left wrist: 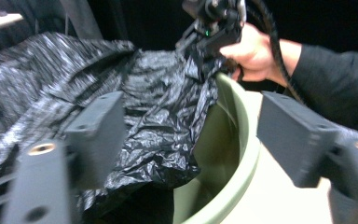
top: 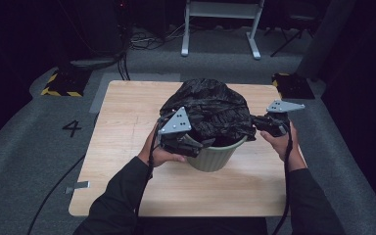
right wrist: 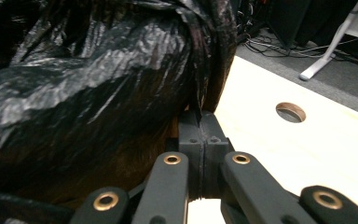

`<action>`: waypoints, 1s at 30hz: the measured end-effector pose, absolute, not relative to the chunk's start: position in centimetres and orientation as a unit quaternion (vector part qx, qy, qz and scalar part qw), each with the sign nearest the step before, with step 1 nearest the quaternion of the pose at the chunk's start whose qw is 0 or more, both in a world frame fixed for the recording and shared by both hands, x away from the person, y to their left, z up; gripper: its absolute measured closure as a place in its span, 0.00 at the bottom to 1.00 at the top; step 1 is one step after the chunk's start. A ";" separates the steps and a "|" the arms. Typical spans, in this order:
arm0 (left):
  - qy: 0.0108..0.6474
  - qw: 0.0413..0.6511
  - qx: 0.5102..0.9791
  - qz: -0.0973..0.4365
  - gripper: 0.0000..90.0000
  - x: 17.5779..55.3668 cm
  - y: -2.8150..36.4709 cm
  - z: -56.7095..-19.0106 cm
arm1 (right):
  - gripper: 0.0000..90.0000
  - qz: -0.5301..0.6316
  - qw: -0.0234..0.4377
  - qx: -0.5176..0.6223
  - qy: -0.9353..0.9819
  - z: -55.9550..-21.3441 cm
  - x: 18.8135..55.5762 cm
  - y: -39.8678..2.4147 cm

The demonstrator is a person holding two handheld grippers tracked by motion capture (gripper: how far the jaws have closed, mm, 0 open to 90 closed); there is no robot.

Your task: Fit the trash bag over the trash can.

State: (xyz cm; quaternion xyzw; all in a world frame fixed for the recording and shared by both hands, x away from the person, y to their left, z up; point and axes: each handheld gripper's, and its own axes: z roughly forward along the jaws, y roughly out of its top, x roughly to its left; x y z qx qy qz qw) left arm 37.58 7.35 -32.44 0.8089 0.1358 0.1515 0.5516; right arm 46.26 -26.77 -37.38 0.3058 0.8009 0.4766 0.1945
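Observation:
A crumpled black trash bag lies heaped over a pale green bin in the middle of the wooden table. My left gripper is at the bin's near-left rim. In the left gripper view its jaws stand wide open, with the bag and the bin's rim showing between them. My right gripper is at the bin's right side, shut on the bag's edge. In the right gripper view the two jaws are pressed together on a fold of the bag. The left gripper view also shows the right gripper pinching the plastic.
The table has a round hole to the right of the bin. A white metal frame and cables lie on the floor behind. Yellow-black striped plates sit at the table's far corners. A "4" marks the floor left.

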 end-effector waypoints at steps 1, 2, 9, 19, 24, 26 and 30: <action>0.145 0.545 0.812 0.150 0.31 38.0 7.0 -32.7 | 1.00 0.477 0.195 0.304 0.801 -37.4 46.3 -26.8; 0.145 0.545 0.812 0.150 0.31 38.0 7.0 -32.7 | 1.00 0.477 0.195 0.304 0.801 -37.4 46.3 -26.8; 0.165 0.537 0.816 0.136 0.57 39.3 6.9 -33.1 | 0.99 0.487 0.187 0.295 0.800 -37.4 45.9 -26.8; 0.160 0.529 0.821 0.141 0.83 39.7 6.8 -33.1 | 0.99 0.502 0.188 0.292 0.793 -36.7 45.0 -27.9; 0.157 0.518 0.830 0.131 0.40 39.8 6.3 -32.9 | 0.99 0.497 0.192 0.292 0.794 -36.2 44.4 -28.2; 0.150 0.514 0.835 0.127 0.30 39.8 6.0 -32.9 | 0.98 0.499 0.191 0.291 0.794 -36.0 44.4 -28.3; 0.153 0.496 0.846 0.125 0.30 40.2 5.5 -33.0 | 0.96 0.501 0.191 0.292 0.792 -35.9 44.4 -28.3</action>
